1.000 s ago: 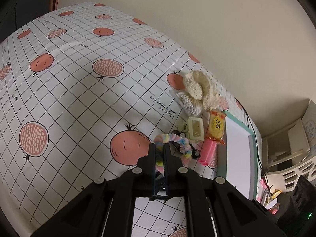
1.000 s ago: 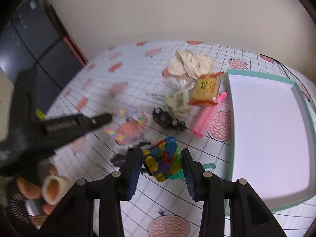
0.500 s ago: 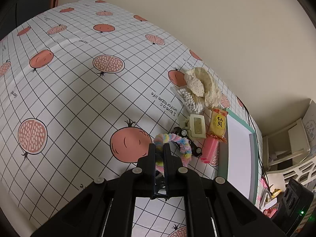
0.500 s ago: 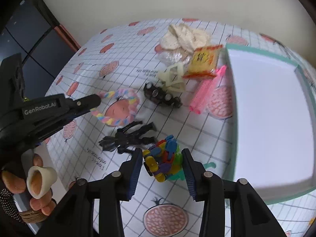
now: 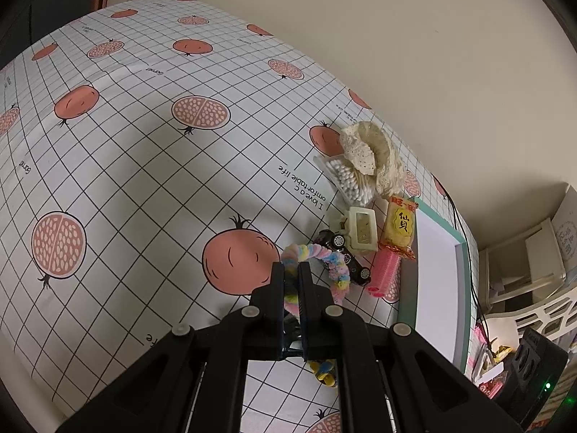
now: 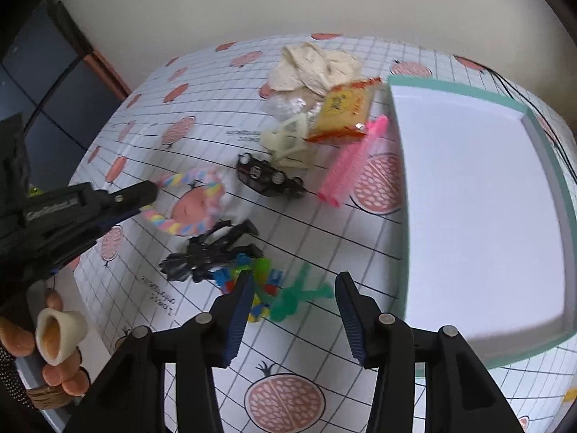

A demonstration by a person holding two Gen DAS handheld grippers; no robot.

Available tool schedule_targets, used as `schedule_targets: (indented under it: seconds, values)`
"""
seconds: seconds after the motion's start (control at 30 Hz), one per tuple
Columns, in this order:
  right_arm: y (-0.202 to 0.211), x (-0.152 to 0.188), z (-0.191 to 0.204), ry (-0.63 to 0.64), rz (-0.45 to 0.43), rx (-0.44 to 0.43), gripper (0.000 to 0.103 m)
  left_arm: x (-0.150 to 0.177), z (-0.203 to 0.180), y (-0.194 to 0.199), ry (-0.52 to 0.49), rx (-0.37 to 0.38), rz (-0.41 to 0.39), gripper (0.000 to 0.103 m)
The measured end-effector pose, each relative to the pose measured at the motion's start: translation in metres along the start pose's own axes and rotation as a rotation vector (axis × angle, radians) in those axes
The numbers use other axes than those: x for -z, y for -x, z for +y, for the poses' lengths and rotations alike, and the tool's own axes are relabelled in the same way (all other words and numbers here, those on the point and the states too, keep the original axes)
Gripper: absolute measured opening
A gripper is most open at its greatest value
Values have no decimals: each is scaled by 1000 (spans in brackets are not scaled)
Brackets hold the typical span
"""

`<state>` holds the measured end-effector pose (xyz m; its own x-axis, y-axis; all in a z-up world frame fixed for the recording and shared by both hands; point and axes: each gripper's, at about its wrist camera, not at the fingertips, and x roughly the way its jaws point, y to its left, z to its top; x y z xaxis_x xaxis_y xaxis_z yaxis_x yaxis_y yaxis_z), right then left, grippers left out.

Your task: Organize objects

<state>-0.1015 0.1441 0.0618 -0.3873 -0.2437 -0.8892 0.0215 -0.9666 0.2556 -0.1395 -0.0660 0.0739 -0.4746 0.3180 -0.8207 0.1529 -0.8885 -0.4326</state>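
Note:
My left gripper [image 5: 291,269] is shut on a fuzzy pastel rainbow ring [image 5: 333,263], which also shows in the right wrist view [image 6: 187,198], held over the pomegranate-print tablecloth. My right gripper [image 6: 293,285] is open, just above a multicoloured block toy [image 6: 259,281] and a green figure [image 6: 299,294] lying on the cloth between its fingers. A white tray with a teal rim [image 6: 551,151] lies at the right; it also shows in the left wrist view [image 5: 458,245].
A black figure [image 6: 212,249], a black toy car [image 6: 268,176], a pink comb [image 6: 351,162], a cream hair clip [image 6: 290,140], a yellow snack packet [image 6: 342,112], cotton swabs [image 5: 348,178] and lace cloth [image 6: 313,66] lie left of the tray.
My right gripper has opened and let go of the multicoloured block toy, which now lies on the cloth. My left gripper still holds the ring and has shifted only a little.

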Motion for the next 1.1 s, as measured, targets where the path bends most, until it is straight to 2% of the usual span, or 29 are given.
schedule_targets:
  seconds: [0.13,0.23,0.33,0.43,0.57,0.8,0.87,1.1]
  values:
    - [-5,-1,-3,-20,8,18,49,1,0,-1,-1,-1,5,7]
    - [-8,-5,4,-13,-9,30,44,1,-1,-1,0,-1,6,7]
    - [-18,-7,8,-5,24,48,35,1,-1,-2,-2,-3,8,7]
    - [-30,-5,12,20,71,90,15,1,-1,-3,-3,-6,12,7]
    - [-21,-7,16,43,36,83,8,1,0,-3,0,-3,13,7]
    - [11,-11,16,71,-89,96,8,1,0,-2,-1,0,9,7]
    - [21,-14,16,62,-132,76,8,1,0,-1,0,-2,6,7]
    - [23,-14,8,33,-130,76,8,1,-2,0,-5,3,1,7]
